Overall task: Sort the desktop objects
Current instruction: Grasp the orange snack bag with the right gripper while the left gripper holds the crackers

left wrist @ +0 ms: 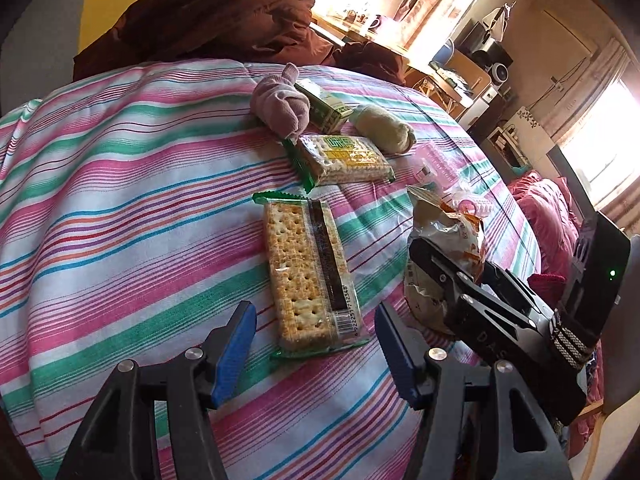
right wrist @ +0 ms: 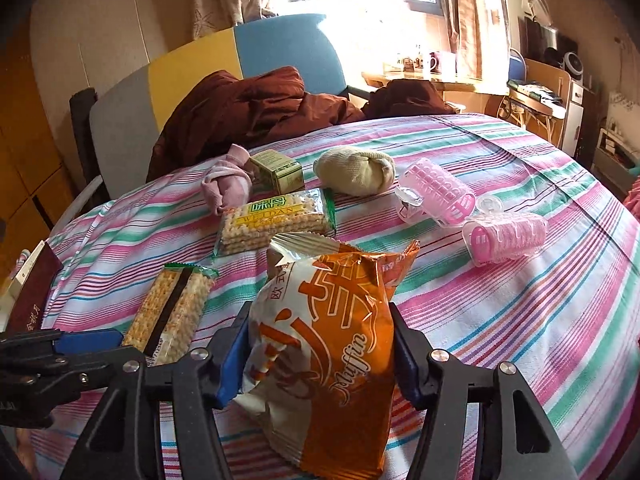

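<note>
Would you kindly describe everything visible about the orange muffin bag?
The muffin bag is a crinkly orange and white foil-like packet printed "Muffin", with a serrated, silvery top edge. It stands roughly upright, leaning slightly, clamped at its sides between the blue pads of the right gripper. Its lower end seems to meet the striped bedspread. It looks puffy and sealed.
</note>
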Action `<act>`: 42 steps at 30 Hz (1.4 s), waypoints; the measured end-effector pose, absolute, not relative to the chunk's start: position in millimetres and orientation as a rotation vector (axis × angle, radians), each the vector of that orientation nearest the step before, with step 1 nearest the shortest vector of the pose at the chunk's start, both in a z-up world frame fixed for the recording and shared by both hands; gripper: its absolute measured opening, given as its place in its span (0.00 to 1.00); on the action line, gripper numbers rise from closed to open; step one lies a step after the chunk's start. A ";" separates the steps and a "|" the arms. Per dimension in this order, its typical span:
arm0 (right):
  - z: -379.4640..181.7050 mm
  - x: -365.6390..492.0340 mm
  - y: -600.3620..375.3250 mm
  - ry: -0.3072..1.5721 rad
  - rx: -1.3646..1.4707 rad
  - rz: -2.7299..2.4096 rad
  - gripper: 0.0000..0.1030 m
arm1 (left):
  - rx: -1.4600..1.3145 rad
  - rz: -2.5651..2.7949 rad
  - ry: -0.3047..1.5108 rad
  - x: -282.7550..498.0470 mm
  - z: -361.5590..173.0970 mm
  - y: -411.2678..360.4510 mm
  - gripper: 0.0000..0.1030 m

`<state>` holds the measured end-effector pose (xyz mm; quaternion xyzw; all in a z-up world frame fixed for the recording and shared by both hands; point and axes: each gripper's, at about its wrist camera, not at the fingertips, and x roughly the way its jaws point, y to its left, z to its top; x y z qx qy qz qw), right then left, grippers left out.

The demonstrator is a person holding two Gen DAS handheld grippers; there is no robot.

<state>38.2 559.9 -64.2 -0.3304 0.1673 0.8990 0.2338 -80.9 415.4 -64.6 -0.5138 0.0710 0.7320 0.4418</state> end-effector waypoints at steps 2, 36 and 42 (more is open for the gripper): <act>-65.6 38.0 561.4 0.476 -0.901 2.474 0.61 | -1.267 1.836 0.200 -80.4 -65.2 420.7 0.61; -67.4 41.2 547.2 0.557 -0.918 2.504 0.61 | -1.111 1.949 0.221 -51.6 -61.7 367.8 0.46; -64.6 40.9 519.1 0.610 -0.958 2.567 0.61 | -1.064 1.986 0.179 -39.4 -50.2 324.0 0.46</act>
